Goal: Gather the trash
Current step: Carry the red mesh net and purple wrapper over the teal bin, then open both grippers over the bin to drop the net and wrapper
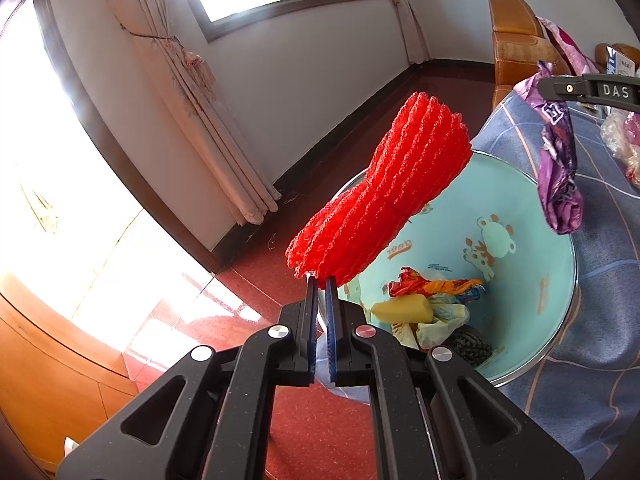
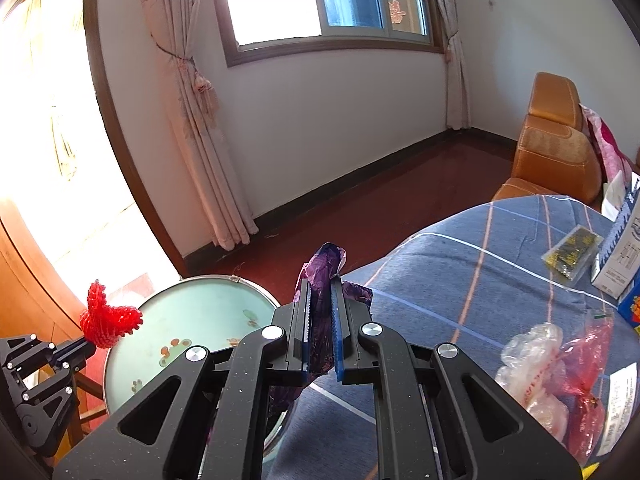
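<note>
Two loaded grippers beside bin [image 1: 532, 240]

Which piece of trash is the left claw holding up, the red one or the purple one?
The red foam net. The left claw pinches it over the bin. The purple wrapper is in the right claw.

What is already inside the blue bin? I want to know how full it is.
In the bin: a yellow lump, an orange-red wrapper, a pale bag and something dark. The left tongs hide the near bottom.
</note>
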A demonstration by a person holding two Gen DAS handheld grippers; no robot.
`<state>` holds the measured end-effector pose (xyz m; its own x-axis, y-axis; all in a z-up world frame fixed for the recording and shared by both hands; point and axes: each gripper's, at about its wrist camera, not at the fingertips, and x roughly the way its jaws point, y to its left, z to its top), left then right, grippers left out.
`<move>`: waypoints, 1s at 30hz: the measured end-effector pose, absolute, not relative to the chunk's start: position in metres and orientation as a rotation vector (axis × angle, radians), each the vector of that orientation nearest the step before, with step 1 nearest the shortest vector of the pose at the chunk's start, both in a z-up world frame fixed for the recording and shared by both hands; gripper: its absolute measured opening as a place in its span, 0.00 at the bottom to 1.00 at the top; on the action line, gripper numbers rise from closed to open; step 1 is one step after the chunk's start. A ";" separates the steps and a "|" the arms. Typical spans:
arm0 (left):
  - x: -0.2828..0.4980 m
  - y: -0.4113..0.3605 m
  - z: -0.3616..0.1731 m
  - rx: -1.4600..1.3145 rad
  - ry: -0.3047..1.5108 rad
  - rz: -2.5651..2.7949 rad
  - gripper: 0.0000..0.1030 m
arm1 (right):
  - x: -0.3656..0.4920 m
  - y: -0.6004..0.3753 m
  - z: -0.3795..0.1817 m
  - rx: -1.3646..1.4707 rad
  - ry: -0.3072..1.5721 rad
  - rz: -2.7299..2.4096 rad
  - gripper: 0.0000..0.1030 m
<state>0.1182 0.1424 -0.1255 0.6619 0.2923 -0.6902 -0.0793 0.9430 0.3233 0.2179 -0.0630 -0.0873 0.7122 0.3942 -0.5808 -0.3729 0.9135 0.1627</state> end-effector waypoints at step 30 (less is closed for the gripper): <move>0.117 0.144 -0.120 0.258 0.818 0.195 0.04 | 0.219 -0.053 -0.085 0.011 0.658 0.461 0.09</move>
